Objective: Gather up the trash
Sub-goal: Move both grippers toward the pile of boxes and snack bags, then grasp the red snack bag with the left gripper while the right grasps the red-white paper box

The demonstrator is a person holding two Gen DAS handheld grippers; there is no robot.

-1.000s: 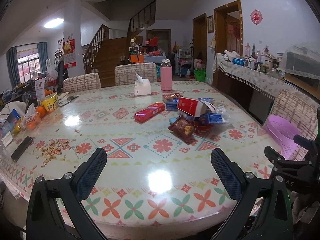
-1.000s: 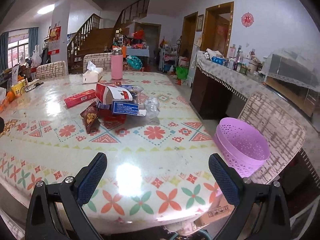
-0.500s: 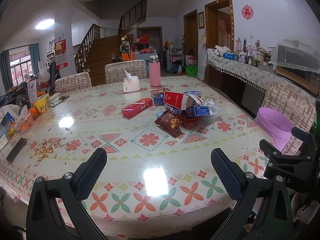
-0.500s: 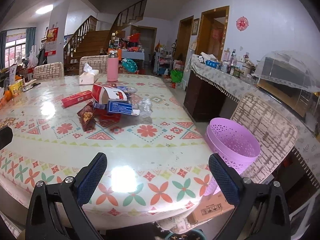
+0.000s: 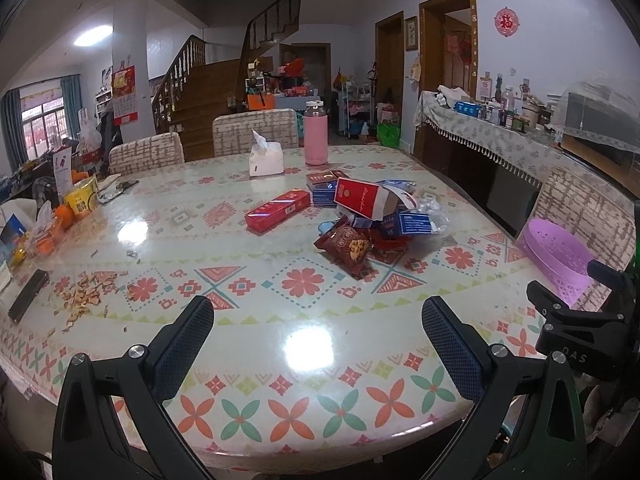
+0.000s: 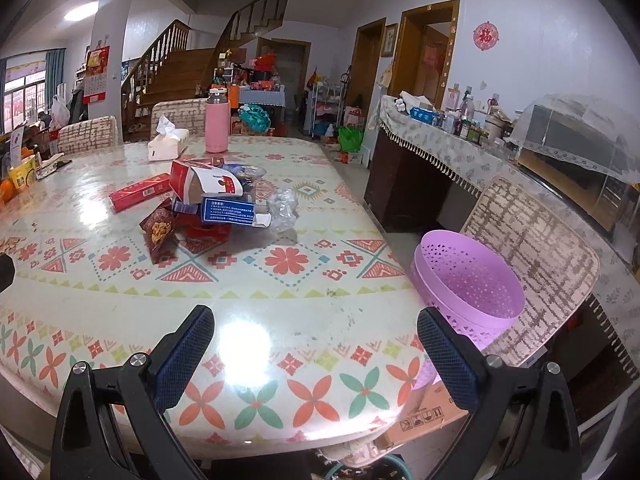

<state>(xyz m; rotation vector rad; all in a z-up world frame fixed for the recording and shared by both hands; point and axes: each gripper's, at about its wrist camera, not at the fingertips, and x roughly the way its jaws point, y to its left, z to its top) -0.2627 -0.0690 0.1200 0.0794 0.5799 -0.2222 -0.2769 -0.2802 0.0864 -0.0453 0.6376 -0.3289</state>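
Both tongs are wide open and hold nothing. Left gripper sits at the bottom of its view, over the near edge of the table. Right gripper sits low in its view too, over the same near edge, and its black frame shows at the right side of the left view.

Trash lies in a heap near the middle of the table, a bit above and right of the middle of the left view. On top is an open red carton. At the front is a dark red snack bag. A blue box and some crumpled clear plastic lie on the right side of the heap. A long red box lies just left of it, apart. The purple basket sits on a chair at the right, beside the table edge, and looks empty.

To do this well, I think it is best to pick one piece at a time. The snack bag is nearest, so start there. Come in low, pinch its edge, lift, then drop it in the basket. Both tongs point forward and a bit down, side by side, well apart from the heap.
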